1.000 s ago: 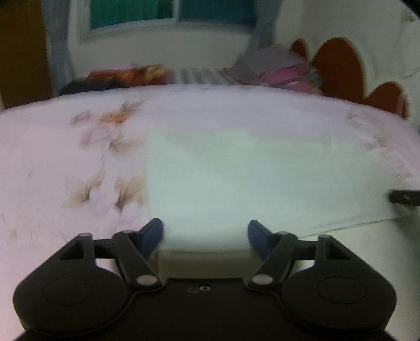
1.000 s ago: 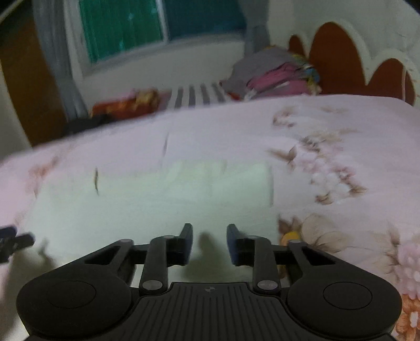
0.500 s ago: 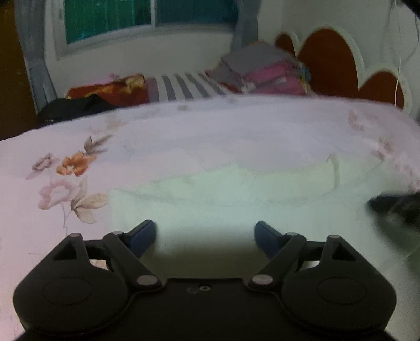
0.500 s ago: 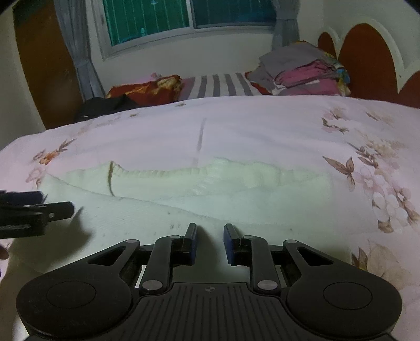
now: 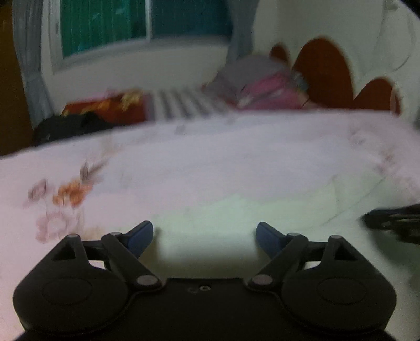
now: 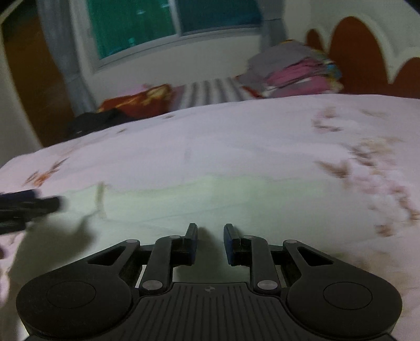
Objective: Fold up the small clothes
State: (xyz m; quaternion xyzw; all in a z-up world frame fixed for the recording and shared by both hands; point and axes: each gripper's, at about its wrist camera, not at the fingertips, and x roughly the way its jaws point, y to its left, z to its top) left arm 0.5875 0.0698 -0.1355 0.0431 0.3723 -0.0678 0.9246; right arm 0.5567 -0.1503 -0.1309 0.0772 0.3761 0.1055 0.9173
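In the left wrist view the left gripper (image 5: 204,234) fills the bottom of the frame with its jaws spread wide; the blue fingertips (image 5: 139,236) stand well apart and nothing is between them. Just past them, in the lower middle of the frame, lies the pale cream garment (image 5: 236,217), spread flat on the bed (image 5: 210,157). At the right edge of that frame the dark tip of the right gripper (image 5: 393,223) pokes in over the garment's right part, blurred.

In the right wrist view the right gripper (image 6: 210,236) sits at the bottom centre with its jaws drawn close but not meeting: a narrow gap shows between the pads (image 6: 193,241), and only the garment's surface is seen through it. Whether any cloth is pinched cannot be told. The garment (image 6: 210,204) runs as a wide pale band across the middle of this frame, with a small raised fold towards its left end. At the left edge the left gripper (image 6: 26,207) enters as a dark blur, casting a shadow on the cloth below it.

The bed carries a pinkish cover printed with flowers (image 5: 68,194) at the left of the left view. Beyond, in the upper right of both frames, a stack of folded clothes (image 6: 294,70) rests against a brown scalloped headboard (image 6: 351,52); a window (image 6: 168,23) with a grey curtain (image 5: 31,65) takes the upper left. No writing or label can be read; both frames are motion-blurred.
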